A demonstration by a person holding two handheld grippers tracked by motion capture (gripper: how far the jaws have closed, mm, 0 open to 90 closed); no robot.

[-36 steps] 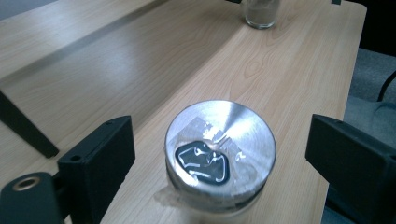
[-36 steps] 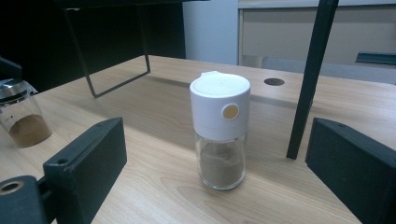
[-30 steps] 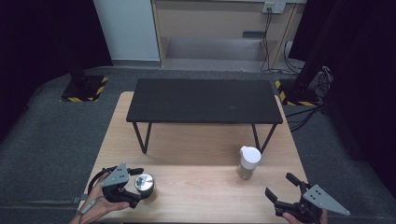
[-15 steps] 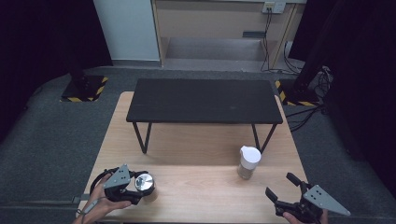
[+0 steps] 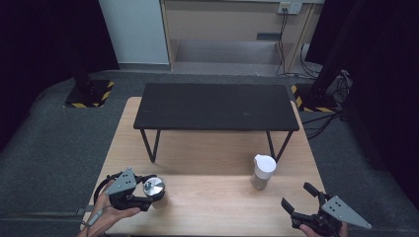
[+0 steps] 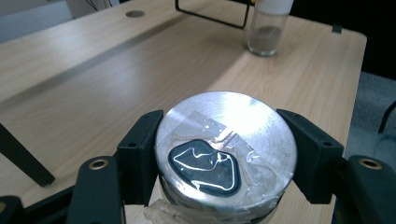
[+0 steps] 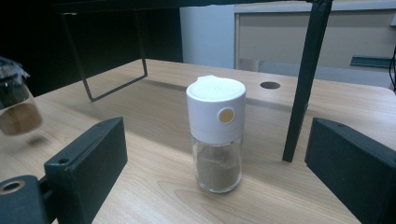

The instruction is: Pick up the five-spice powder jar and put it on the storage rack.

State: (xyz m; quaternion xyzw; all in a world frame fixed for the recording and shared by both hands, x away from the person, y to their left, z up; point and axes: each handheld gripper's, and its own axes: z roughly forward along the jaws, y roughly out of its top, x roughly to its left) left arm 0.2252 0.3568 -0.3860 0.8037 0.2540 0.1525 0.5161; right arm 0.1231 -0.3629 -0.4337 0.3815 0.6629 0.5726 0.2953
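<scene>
A glass jar with a shiny metal lid (image 5: 154,187) is at the wooden table's front left. My left gripper (image 5: 148,196) is shut on it. In the left gripper view both black pads (image 6: 140,149) press the sides of the jar's lid (image 6: 226,135). A glass shaker with a white cap (image 5: 263,171) stands at the front right, holding brown powder. My right gripper (image 5: 295,195) hovers just in front of it, open and apart from it. In the right gripper view the shaker (image 7: 217,130) stands upright beyond the wide-apart jaws, and the jar (image 7: 16,107) shows at far left.
A low black stand (image 5: 217,106) on thin metal legs takes up the back half of the wooden table (image 5: 207,148). One leg (image 7: 303,79) rises just right of the shaker. Dark floor surrounds the table, and cabinets and cables lie beyond it.
The left gripper has slid right onto the jar and its jaws have closed on the lid. The right gripper and the shaker have not moved.
</scene>
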